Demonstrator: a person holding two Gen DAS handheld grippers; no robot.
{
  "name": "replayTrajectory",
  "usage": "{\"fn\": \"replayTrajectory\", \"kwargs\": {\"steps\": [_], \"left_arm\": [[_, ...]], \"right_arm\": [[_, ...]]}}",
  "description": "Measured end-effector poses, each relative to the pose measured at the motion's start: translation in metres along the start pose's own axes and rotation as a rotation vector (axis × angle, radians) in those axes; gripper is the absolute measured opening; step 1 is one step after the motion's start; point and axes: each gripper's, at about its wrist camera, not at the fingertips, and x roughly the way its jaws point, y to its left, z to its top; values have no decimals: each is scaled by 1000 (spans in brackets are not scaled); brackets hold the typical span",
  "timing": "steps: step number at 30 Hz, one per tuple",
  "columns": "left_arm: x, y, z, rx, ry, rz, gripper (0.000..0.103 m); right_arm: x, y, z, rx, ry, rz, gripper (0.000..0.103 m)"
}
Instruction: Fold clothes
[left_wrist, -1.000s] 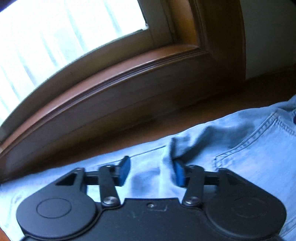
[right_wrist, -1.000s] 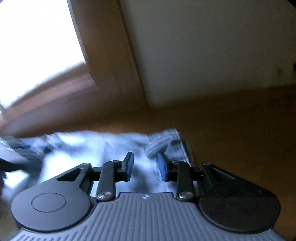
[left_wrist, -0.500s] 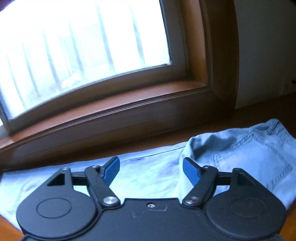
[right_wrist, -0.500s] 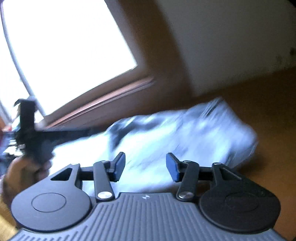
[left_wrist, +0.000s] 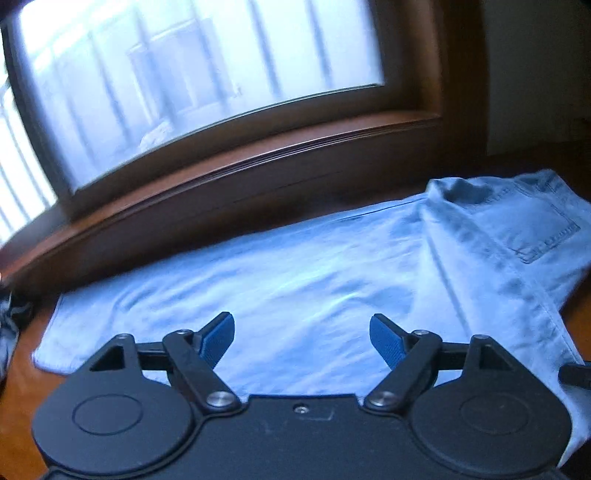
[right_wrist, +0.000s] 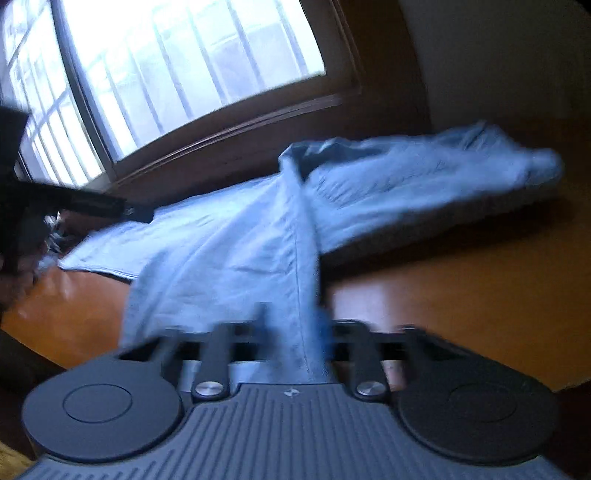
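**Right gripper clamped on jeans, left gripper spread wide above them**

We see pale blue denim jeans (left_wrist: 303, 280) lying flat on a glossy orange-brown wooden bench (right_wrist: 461, 295), under a dark brown wood-framed window (left_wrist: 258, 155). In the left wrist view the jeans fill the middle, the leg running out to 9 o'clock and the seat with a stitched back pocket (left_wrist: 532, 225) at 2 o'clock.

Left gripper (left_wrist: 302, 338): black body, blue pads, jaws have just been opening and now stand wide apart. Nothing between them; the fabric lies beyond and below them, and we cannot tell if the tips touch it. A dark crumpled fabric item (left_wrist: 9, 325) sits at 9 o'clock off the leg end, too blurred to identify.

Right gripper (right_wrist: 295, 325): grey ribbed body, black fingers, jaws have just been closing and are now pinched together on a fold of the jeans along a seam. The cloth rises from the bench into the jaws as a taut ridge, running up toward 12 o'clock; the rest of the garment is bunched toward 2 o'clock, heavily blurred. In this view the left gripper shows as a dark shape at 9 o'clock, over the far end of the leg, with the person's hand (right_wrist: 14, 266) under it.
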Motion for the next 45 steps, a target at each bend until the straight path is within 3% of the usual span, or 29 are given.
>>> {"fn": "replayTrajectory", "kwargs": {"steps": [6, 15, 20, 24, 28, 32, 34, 37, 41, 43, 45], "left_arm": [[27, 53, -4, 9, 2, 4, 80], [103, 118, -12, 102, 60, -76, 80], [124, 145, -13, 31, 77, -199, 81], [127, 153, -16, 16, 72, -262, 83], [127, 157, -20, 17, 70, -314, 87], [125, 158, -22, 37, 62, -337, 89], [124, 159, -23, 42, 62, -345, 89], [120, 159, -22, 52, 80, -343, 88], [89, 170, -9, 15, 21, -375, 85], [71, 172, 3, 17, -45, -416, 86], [68, 155, 20, 72, -85, -464, 88]], "right_arm": [[0, 3, 22, 262, -108, 210, 3], [35, 79, 129, 324, -348, 442, 3], [126, 127, 171, 251, -260, 400, 3], [196, 152, 172, 266, -185, 360, 3], [237, 170, 163, 285, -139, 333, 4], [283, 171, 148, 268, 23, 227, 19], [295, 169, 142, 269, 101, 164, 35], [270, 173, 145, 257, 100, 117, 50], [188, 160, 149, 208, -80, 125, 66], [143, 133, 144, 208, -169, 52, 68], [109, 91, 143, 248, -196, -102, 68]]}}
